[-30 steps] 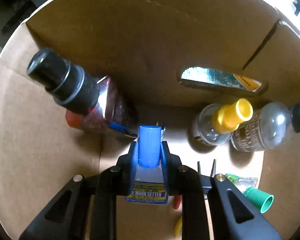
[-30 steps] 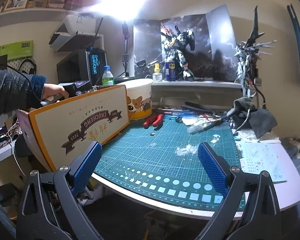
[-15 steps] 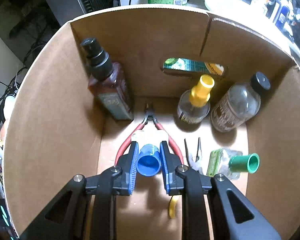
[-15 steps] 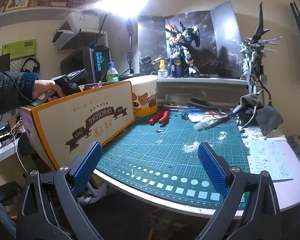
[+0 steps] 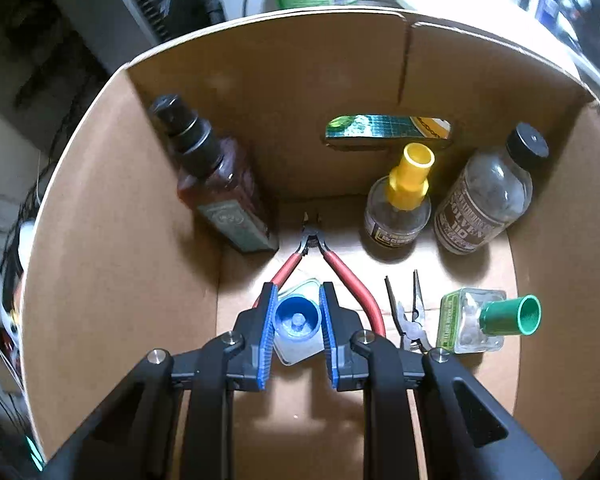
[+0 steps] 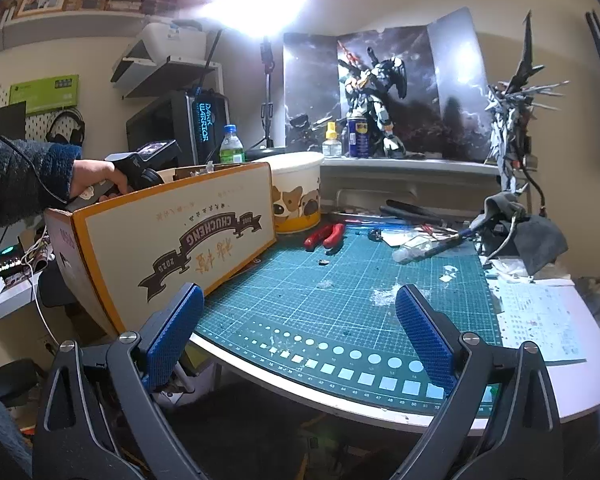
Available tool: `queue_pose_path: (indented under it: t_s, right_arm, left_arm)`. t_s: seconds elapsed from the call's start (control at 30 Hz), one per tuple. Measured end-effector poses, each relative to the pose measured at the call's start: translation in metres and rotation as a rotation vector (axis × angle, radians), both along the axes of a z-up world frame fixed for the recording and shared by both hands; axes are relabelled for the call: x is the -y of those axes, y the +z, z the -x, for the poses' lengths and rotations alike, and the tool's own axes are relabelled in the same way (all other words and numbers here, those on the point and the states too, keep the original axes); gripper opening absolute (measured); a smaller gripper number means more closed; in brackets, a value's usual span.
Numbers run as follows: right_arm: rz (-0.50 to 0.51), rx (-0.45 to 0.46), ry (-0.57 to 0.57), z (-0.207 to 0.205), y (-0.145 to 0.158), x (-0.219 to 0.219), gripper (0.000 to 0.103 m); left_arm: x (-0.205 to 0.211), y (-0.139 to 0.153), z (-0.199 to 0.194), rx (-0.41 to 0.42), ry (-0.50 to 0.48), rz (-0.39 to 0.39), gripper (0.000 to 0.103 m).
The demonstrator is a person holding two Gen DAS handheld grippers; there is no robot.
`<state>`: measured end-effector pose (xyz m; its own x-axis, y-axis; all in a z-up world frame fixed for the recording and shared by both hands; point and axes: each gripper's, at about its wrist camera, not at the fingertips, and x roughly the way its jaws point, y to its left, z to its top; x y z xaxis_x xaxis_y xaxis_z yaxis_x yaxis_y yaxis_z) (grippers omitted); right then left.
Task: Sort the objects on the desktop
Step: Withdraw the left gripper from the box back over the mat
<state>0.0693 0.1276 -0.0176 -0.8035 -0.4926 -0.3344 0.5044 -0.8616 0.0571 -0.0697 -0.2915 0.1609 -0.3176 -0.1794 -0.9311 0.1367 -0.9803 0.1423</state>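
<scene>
A: Which are the largest items in view?

B: The desk [image 6: 580, 384], carrying a green cutting mat [image 6: 340, 300], and on its left end a cardboard box [image 6: 172, 240], open at the top.

A: And the box contents, seen from the left wrist?

B: Against the walls of the box [image 5: 120, 240]: a brown bottle with a black pump [image 5: 216, 188] at left; a round bottle with a black cap [image 5: 488, 196] at right; beside it a bottle with a yellow cap [image 5: 400, 200]. On the floor lie red-handled nippers [image 5: 340, 268], small pliers [image 5: 408, 312] and a square bottle with a green cap [image 5: 476, 324] on its side.

A: State of the tongs?

B: The left tongs [image 5: 296, 332] are clenched on a blue-capped bottle [image 5: 296, 322], held inside the box above its floor, cap towards the camera. The right tongs [image 6: 300, 336] stand released, nothing between them, over the near edge of the mat.

A: Anything else?

B: A hand [image 6: 96, 184] in a dark sleeve at the box's top edge.
</scene>
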Motion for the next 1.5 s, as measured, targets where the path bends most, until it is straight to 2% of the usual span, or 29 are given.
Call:
queue_pose_path:
  t_s: [0.23, 0.33, 0.37, 0.4, 0.5, 0.57, 0.6, 0.67, 0.73, 0.8, 0.87, 0.9, 0.93, 1.03, 1.13, 1.23, 1.3, 1.5]
  right_arm:
    - [-0.006, 0.005, 0.003, 0.0, -0.002, 0.001, 0.097]
    - [-0.002, 0.013, 0.004, 0.002, -0.003, 0.001, 0.097]
    - [-0.001, 0.017, 0.004, 0.002, -0.004, 0.0, 0.097]
    - [-0.001, 0.02, 0.003, 0.003, -0.004, 0.0, 0.097]
    - [0.003, 0.027, 0.002, 0.004, -0.004, -0.002, 0.097]
    - [0.003, 0.033, -0.002, 0.006, -0.004, -0.003, 0.097]
    - [0.003, 0.036, -0.006, 0.007, -0.004, -0.004, 0.097]
    - [0.007, 0.044, -0.013, 0.009, -0.003, -0.007, 0.097]
    - [0.001, 0.05, -0.028, 0.01, -0.002, -0.009, 0.097]
    - [-0.006, 0.053, -0.04, 0.012, -0.001, -0.01, 0.097]
    - [-0.018, 0.051, -0.05, 0.012, 0.0, -0.012, 0.097]
    - [-0.022, 0.051, -0.052, 0.012, 0.001, -0.012, 0.097]
    - [-0.027, 0.05, -0.057, 0.011, 0.002, -0.013, 0.097]
    - [-0.039, 0.043, -0.071, 0.01, 0.005, -0.016, 0.097]
    - [-0.047, 0.038, -0.089, 0.01, 0.01, -0.021, 0.097]
    - [-0.057, 0.032, -0.11, 0.008, 0.015, -0.028, 0.097]
    - [-0.064, 0.026, -0.126, 0.007, 0.019, -0.034, 0.097]
    - [-0.06, 0.054, -0.204, 0.009, 0.02, -0.063, 0.097]
  left_arm:
    - [0.003, 0.011, 0.002, 0.033, -0.009, 0.023, 0.023]
    - [0.0, 0.021, -0.003, 0.041, -0.003, 0.043, 0.042]
    - [-0.004, 0.029, -0.006, 0.026, -0.009, 0.051, 0.058]
    - [-0.008, 0.037, -0.009, 0.011, -0.016, 0.058, 0.069]
    - [-0.025, 0.075, -0.024, -0.068, -0.056, 0.076, 0.082]
    - [-0.052, 0.093, -0.038, -0.133, -0.086, 0.075, 0.084]
    - [-0.077, 0.081, -0.049, -0.178, -0.096, 0.047, 0.085]
    - [-0.053, 0.061, -0.046, -0.26, -0.104, 0.003, 0.088]
    - [-0.075, 0.007, -0.006, -0.37, -0.111, -0.013, 0.09]
    - [-0.098, -0.02, -0.006, -0.473, -0.128, -0.001, 0.094]
    - [-0.121, -0.02, -0.013, -0.573, -0.136, 0.022, 0.1]
    - [-0.131, -0.03, -0.02, -0.625, -0.138, 0.029, 0.103]
    - [-0.14, -0.035, -0.027, -0.675, -0.139, 0.033, 0.103]
    - [-0.154, -0.02, -0.058, -0.798, -0.131, 0.03, 0.103]
    - [-0.176, -0.025, -0.081, -0.855, -0.126, -0.002, 0.103]
    - [-0.2, -0.035, -0.093, -0.87, -0.158, -0.035, 0.103]
    - [-0.222, -0.039, -0.101, -0.871, -0.184, -0.054, 0.103]
    - [-0.272, -0.077, -0.112, -0.827, -0.264, -0.195, 0.103]
